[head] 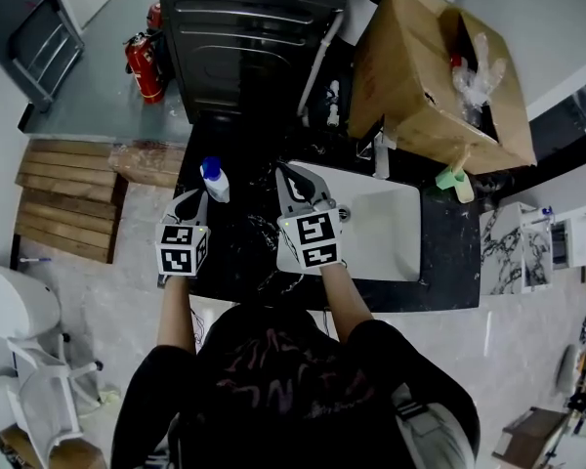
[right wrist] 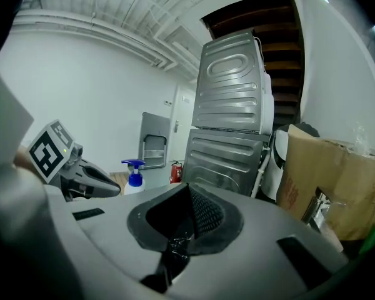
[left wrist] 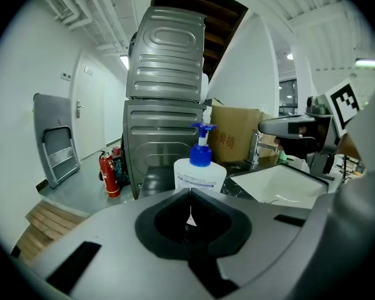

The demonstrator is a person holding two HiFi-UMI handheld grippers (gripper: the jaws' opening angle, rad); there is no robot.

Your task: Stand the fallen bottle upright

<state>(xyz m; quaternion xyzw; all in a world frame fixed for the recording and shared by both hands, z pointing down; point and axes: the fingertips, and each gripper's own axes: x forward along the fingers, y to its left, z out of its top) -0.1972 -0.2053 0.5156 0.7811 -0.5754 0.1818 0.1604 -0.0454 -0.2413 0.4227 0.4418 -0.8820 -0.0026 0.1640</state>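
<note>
White bottle (head: 217, 188) with blue pump (head: 210, 168), black white-veined counter (head: 244, 254), red extinguisher (head: 145, 66), brown box (head: 408, 71).

Pump bottle (left wrist: 200, 177) — white label, fine blue print, too small to read.
Cardboard box (left wrist: 234, 136) — red characters on side, blurred, illegible.
Left marker cube (head: 183, 249), right marker cube (head: 311, 240) — black-white square code patterns only, no letters or numbers.

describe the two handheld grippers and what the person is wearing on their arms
The left gripper and right gripper are both smooth grey shells tapering to a beak, lined with black pads, ribbed on the right. Each carries a white cube printed with black square markers. No cables show. The person wears a black short-sleeved top.
</note>
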